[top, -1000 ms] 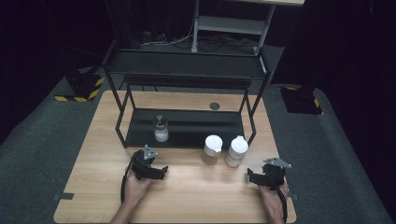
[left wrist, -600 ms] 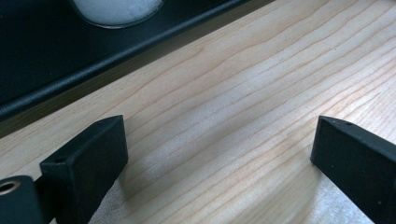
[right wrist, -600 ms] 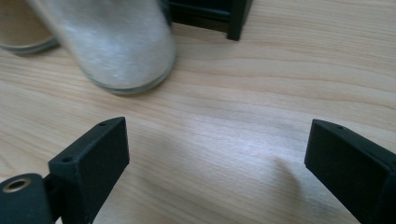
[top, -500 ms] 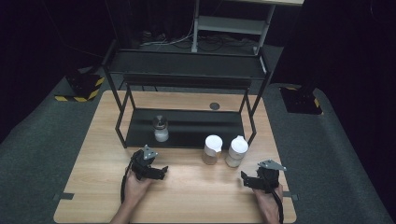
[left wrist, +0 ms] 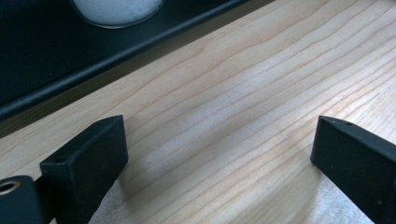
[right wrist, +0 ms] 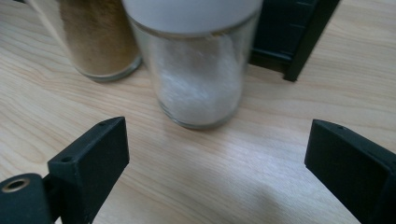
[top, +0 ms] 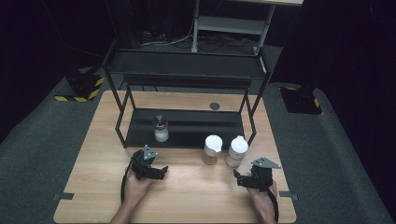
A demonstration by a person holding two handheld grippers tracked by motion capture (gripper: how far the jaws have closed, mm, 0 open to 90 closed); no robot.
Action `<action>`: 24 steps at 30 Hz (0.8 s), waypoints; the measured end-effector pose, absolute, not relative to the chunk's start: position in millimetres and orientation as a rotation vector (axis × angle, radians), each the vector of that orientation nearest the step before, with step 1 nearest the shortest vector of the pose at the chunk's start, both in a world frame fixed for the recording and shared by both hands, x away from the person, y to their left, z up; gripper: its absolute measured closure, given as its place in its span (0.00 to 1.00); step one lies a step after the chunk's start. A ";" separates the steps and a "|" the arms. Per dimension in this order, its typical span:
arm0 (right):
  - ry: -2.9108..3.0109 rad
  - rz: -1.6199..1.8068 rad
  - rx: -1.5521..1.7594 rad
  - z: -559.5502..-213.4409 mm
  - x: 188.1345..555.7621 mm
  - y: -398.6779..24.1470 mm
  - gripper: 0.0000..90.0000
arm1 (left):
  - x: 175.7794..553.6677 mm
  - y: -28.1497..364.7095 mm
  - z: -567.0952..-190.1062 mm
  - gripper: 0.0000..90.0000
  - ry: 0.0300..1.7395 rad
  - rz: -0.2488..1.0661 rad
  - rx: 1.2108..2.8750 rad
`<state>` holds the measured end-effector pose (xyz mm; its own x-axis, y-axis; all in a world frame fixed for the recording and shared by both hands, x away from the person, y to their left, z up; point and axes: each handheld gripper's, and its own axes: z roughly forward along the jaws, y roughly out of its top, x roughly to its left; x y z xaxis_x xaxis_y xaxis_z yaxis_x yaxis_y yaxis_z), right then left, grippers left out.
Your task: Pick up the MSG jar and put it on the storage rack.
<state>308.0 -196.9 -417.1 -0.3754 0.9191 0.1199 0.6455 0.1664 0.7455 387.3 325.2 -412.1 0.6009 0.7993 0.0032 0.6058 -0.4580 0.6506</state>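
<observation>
The right tool (top: 239, 179) gapes wide and holds nothing, facing the white-lidded jar of white grains (right wrist: 198, 60) just ahead on the desk (top: 196, 196); a jar of brown powder (right wrist: 95, 37) stands just beside it; the left tool (top: 162, 171) is likewise wide and empty, near the black rack (top: 187, 128) bearing a small shaker (top: 160, 128).

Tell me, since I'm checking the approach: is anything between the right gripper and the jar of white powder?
Nothing visible: only bare table lies between the open right gripper and the white-powder jar; the brown-powder jar stands beside it.
</observation>
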 end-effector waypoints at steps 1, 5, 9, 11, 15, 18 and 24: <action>2.090 1.061 1.483 -416.1 307.8 -196.2 0.06 | 387.3 325.1 -412.1 0.04 1.105 0.414 2.218; 2.079 1.094 1.475 -414.5 307.4 -196.6 0.07 | 387.2 325.1 -412.1 0.04 1.107 0.412 2.216; 2.070 1.106 1.483 -413.0 309.4 -196.2 0.08 | 387.2 325.1 -412.1 0.04 1.106 0.414 2.217; 2.068 1.109 1.482 -412.6 310.3 -195.9 0.08 | 387.1 325.0 -412.1 0.04 1.109 0.412 2.215; 2.061 1.113 1.476 -410.4 314.7 -191.9 0.09 | 387.1 325.0 -412.2 0.04 1.108 0.412 2.216; 2.059 1.110 1.470 -409.6 316.4 -188.3 0.09 | 387.2 325.1 -412.0 0.04 1.106 0.414 2.217; 2.053 1.078 1.465 -407.4 322.9 -178.1 0.10 | 387.2 325.1 -412.0 0.04 1.106 0.413 2.217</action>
<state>322.9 -178.1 -407.4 -0.3735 0.9207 0.1133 0.6158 0.1547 0.7725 387.2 325.1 -412.0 0.6003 0.7998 0.0035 0.6060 -0.4577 0.6506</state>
